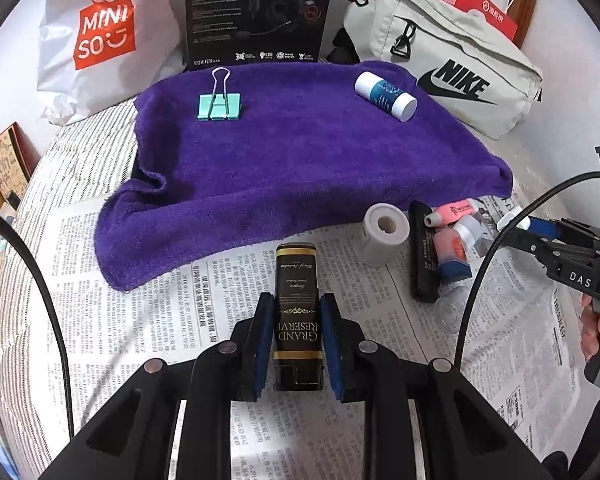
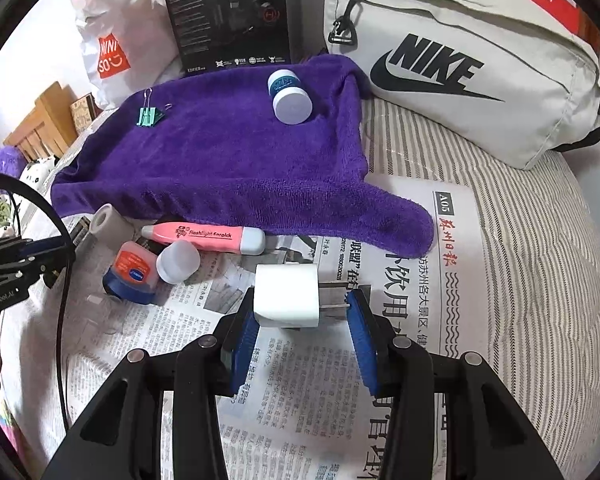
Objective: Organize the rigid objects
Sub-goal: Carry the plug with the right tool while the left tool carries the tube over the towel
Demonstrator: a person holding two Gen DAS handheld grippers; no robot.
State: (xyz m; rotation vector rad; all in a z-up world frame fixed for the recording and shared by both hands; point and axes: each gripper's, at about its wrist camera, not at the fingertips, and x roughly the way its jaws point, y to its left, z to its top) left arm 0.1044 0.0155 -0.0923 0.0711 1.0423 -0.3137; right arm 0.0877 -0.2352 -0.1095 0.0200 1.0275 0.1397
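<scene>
Left tongs (image 1: 296, 322): clamped on a black-and-gold "Grand Reserve" tin (image 1: 297, 312), pads pressed to both long sides; its near end is lost in shadow between the arms. The tin sits over the newspaper (image 1: 172, 320); contact with the paper cannot be told.

Right tongs (image 2: 300, 316): closed on a white plug adapter (image 2: 287, 298), one pad against its body, the other at the metal prongs; its underside is hidden.

At 11 o'clock from the adapter: pink "Flashlight" pen (image 2: 204, 236), small orange-and-blue jar (image 2: 134, 276) with a loose white cap (image 2: 178, 261) just beside it, and a white roll (image 2: 104, 220) partly cut off by the cable.

At 12 o'clock: purple towel (image 1: 300, 168) carrying a mint binder clip (image 1: 219, 105) and a white-and-blue bottle (image 1: 386, 96) lying on its side. What the towel covers is unseen.

Beyond: Miniso bag (image 1: 100, 36), black box (image 1: 256, 12), Nike pouch (image 2: 460, 68), all cropped at the frame's edge.
</scene>
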